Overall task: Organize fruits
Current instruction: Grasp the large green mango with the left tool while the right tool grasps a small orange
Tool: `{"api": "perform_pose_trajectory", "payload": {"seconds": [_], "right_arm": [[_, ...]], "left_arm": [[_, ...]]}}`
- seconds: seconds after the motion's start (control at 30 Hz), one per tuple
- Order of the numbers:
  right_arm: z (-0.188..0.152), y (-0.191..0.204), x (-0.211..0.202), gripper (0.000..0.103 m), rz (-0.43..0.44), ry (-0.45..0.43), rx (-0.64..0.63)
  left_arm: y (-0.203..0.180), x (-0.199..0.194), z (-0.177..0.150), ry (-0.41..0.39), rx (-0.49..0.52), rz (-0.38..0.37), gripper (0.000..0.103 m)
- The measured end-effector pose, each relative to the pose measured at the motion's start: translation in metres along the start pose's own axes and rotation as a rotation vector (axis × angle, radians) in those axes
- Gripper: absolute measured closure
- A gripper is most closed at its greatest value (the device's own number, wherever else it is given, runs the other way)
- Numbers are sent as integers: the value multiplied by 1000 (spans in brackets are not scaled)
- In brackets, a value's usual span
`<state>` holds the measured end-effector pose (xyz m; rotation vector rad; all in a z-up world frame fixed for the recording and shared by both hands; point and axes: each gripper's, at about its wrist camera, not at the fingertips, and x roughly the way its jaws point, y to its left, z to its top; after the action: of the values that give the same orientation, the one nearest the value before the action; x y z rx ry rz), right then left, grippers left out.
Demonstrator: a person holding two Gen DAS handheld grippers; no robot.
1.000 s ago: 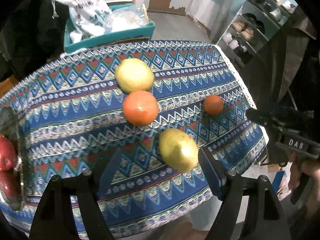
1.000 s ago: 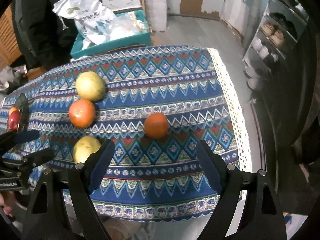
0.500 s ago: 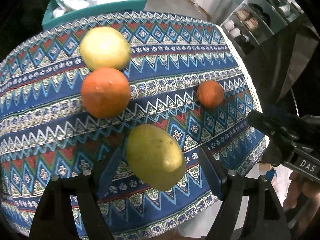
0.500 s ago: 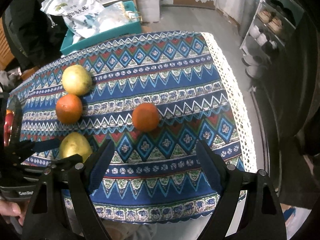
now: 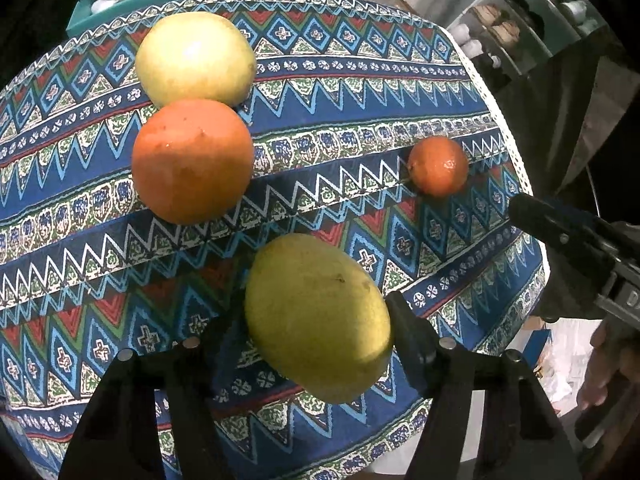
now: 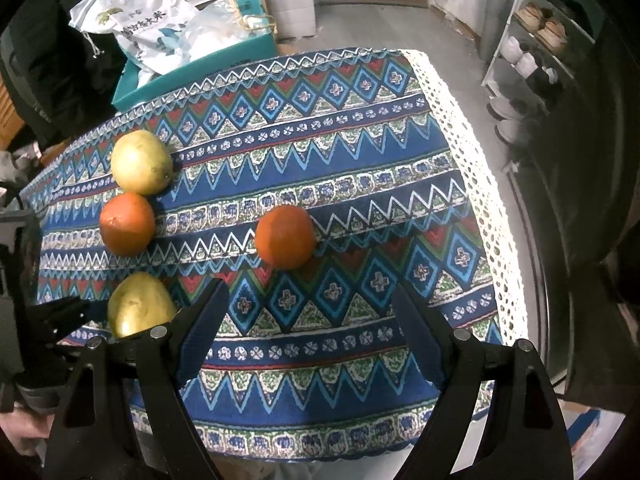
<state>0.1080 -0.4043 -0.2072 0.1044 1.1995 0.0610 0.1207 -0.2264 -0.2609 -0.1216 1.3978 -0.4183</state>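
Several fruits lie on a patterned blue tablecloth (image 5: 360, 92). My left gripper (image 5: 312, 320) is open, its fingers on either side of a yellow-green fruit (image 5: 320, 316) at the near edge; contact is not clear. Beyond it lie a large orange (image 5: 192, 160) and a pale yellow fruit (image 5: 194, 58), touching. A small orange (image 5: 438, 166) lies to the right. My right gripper (image 6: 308, 308) is open and empty, just short of that small orange (image 6: 285, 236). The right view also shows the yellow-green fruit (image 6: 140, 304), the large orange (image 6: 127, 224) and the pale yellow fruit (image 6: 140, 162).
A teal bin (image 6: 192, 68) with white bags stands behind the table's far edge. The cloth's lace border (image 6: 480, 184) marks the table's right edge, with grey floor and a shoe rack (image 6: 536, 48) beyond. The right gripper's body (image 5: 580, 248) shows at the left view's right side.
My left gripper has moved forward and down, so the yellow-green fruit now sits between its fingers. My right gripper has come closer to the small orange.
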Motion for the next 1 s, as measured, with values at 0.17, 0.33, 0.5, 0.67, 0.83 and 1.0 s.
{"api": "perform_pose_trajectory", "payload": {"seconds": [0.17,0.33,0.5,0.67,0.83,1.0], "right_arm": [[3,5,11,19,8,-4,-29],[13,13,32,19,12,-24,-72],[23,17,56,20,25,-11,-78],[27,25,66,29,33,8,-89],[26,35,73,48,-6,20,-117],[23,33,74,56,-21,19,-98]], "left_arm": [[4,-6,-4,-21,19,42,35],[21,-19,-5,-43,10,74,35],[41,-36,-4,-86,-10,92,35],[61,-45,-4,-110,-49,102,35],[75,-50,-9,-116,-67,111,35],[78,-53,-10,-132,-75,118,35]]}}
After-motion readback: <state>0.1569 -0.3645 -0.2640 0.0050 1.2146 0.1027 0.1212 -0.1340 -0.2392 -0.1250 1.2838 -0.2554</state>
